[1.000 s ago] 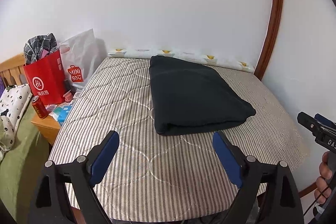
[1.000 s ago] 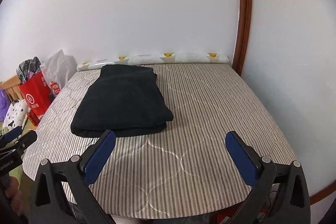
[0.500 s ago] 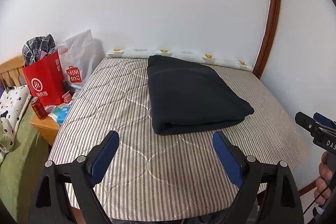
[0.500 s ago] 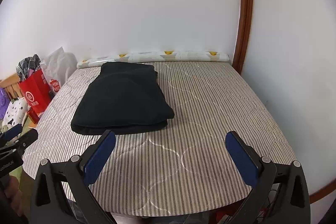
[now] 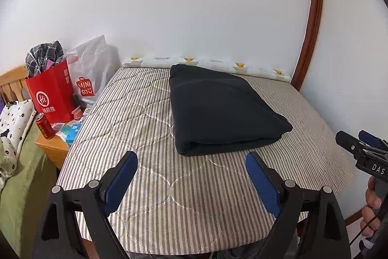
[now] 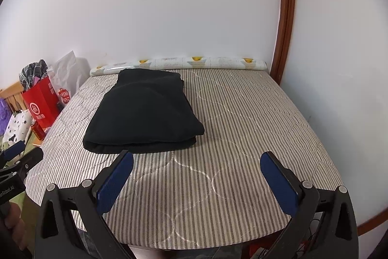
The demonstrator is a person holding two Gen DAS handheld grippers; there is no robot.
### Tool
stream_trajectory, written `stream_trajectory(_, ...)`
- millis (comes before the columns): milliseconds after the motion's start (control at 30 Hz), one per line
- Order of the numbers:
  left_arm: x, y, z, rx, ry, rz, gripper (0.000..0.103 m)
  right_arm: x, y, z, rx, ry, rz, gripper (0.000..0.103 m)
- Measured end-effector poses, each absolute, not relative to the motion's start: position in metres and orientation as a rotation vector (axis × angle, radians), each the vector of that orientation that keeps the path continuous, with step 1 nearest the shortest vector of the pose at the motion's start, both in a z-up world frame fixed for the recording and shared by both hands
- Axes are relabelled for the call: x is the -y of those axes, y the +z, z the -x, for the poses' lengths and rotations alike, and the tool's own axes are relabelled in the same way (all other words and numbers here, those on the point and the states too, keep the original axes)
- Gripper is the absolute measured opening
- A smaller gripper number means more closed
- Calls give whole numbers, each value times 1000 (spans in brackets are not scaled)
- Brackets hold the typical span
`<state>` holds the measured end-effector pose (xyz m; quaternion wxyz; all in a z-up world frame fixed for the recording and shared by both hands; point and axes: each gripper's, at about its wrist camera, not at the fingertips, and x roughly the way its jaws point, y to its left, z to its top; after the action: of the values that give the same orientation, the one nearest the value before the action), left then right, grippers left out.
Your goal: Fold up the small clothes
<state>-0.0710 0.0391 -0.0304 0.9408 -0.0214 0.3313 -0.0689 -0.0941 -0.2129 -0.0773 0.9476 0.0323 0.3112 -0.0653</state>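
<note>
Striped quilted mattress (image 5: 150, 113) filled most of both views, running ahead of and beneath both claws, with no loose garment seen anywhere on it. Judged from that: folding looked essentially complete, since the only garment in view already lay as a tidy multi-layer rectangle; what remained, if anything, was a final smoothing or moving the bundle aside, and the pictures did not settle whether more clothes waited out of frame

Dark navy folded garment (image 5: 218, 108) lay flat on the mattress just ahead of the left gripper (image 5: 191, 176), slightly right of its centre line; from the right gripper (image 6: 196, 179) it sat ahead and to the left, near the left blue pad. Layers showed at the near edge as a rounded fold, stacked evenly; top surface smooth, corners roughly square, one far corner slightly stepped. Fabric appeared thick, soft, matte

Both claws stood released: jaws spread wide, nothing between the pads, neither touching the garment, both hovering over the near edge of the mattress. Each was seen at the other's view margin, hand-held
</note>
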Motion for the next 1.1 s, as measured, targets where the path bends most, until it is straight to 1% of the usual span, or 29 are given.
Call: stream_trajectory(1100,-48,-30,71,-666,-113,51,90,211,-74,98,-625,-135,-45,103)
